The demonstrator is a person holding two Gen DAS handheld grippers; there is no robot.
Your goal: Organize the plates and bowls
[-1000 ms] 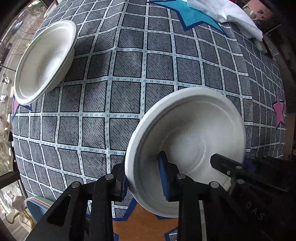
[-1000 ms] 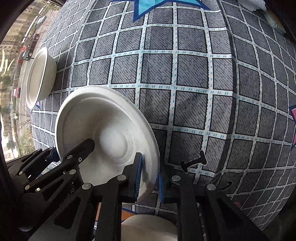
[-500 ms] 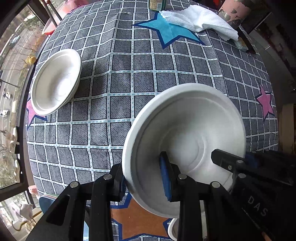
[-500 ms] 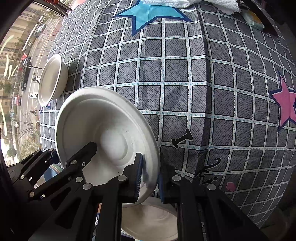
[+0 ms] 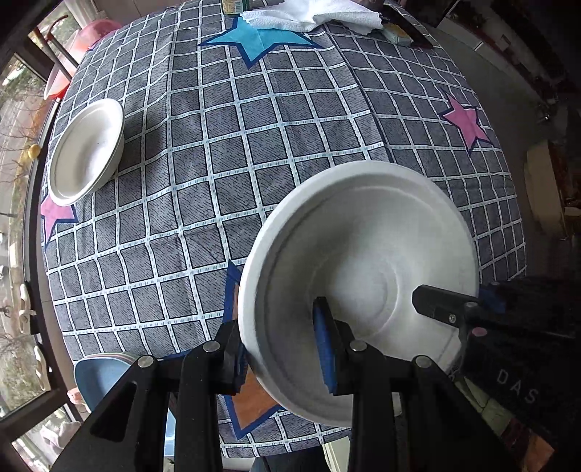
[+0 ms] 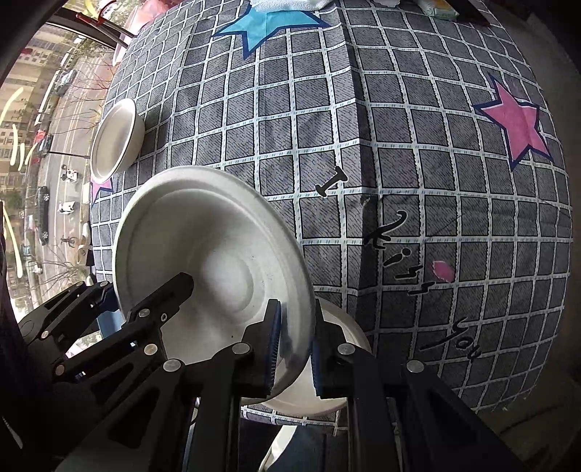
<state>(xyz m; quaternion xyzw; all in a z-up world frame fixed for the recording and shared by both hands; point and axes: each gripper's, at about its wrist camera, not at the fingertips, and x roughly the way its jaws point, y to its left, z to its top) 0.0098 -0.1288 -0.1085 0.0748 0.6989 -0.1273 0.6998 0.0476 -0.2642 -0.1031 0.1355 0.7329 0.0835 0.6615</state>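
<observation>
Two pairs of tongs pinch opposite rims of one white plate (image 5: 363,261), the left tongs (image 5: 283,355) and right tongs (image 6: 294,345) holding it tilted above the checked counter (image 5: 225,152). This looks like a carry; the likely next move is toward the white bowl (image 5: 87,149) at the counter's left edge, across open cloth. Another white dish (image 6: 326,385) sits just beneath.

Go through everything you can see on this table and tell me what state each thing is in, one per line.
held plate: off the table, tilted, gripped on opposite rims.
left gripper: shut on the plate's rim.
right gripper: shut on the plate's other rim.
bowl: upright on the tablecloth, nothing in it, untouched.
second plate: lying flat at the table's near edge, under the held plate.
white towel: crumpled at the far edge.
</observation>
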